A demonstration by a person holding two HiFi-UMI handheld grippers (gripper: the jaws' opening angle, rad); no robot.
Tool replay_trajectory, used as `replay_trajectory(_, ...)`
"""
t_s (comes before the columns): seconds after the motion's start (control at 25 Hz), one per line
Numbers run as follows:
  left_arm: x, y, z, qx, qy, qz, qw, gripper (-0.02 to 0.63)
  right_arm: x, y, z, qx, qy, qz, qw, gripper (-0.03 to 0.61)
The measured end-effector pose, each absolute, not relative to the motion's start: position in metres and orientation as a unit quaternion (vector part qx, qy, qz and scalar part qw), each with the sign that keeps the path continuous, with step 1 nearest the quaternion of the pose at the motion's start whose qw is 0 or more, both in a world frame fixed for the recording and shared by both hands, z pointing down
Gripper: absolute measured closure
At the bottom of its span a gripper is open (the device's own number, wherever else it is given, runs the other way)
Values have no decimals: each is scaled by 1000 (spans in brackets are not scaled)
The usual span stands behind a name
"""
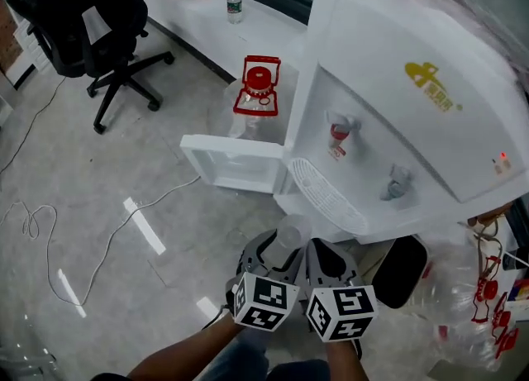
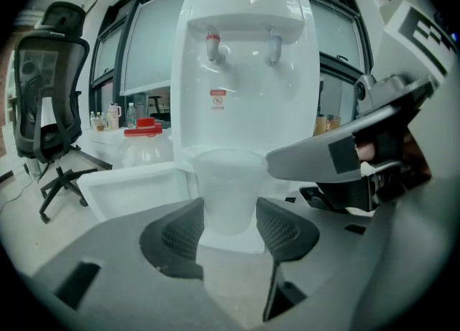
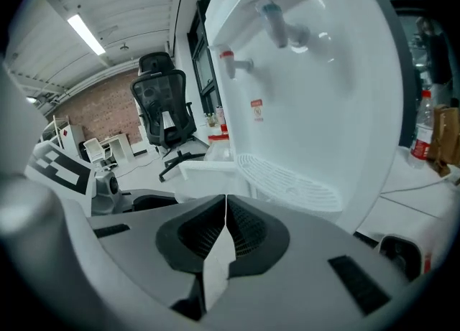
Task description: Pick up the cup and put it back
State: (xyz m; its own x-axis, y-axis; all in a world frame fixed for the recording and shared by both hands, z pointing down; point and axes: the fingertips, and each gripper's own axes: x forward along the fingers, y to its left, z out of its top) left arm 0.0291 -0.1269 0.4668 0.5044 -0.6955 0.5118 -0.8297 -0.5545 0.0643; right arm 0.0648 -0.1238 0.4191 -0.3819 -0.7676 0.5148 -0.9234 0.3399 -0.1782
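Note:
A translucent plastic cup stands upright between the dark pads of my left gripper, which is shut on its lower part. It hangs in the air in front of the white water dispenser, below the two taps and level with the drip tray. In the head view the cup shows just above the left gripper, near the drip tray. My right gripper is shut with nothing in it, close beside the left one; the head view has the right gripper under the tray.
The dispenser's lower door lies open toward the left. A clear water jug with a red cap stands behind it. A black office chair and a white desk with bottles are further back. A cable trails across the floor.

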Motion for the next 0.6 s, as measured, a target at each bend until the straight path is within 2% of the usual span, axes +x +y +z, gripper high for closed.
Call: replay_trajectory(0.6,60,-159,620,868,-430,212,131,382,101,-149,555,555,-795,188,155,557)
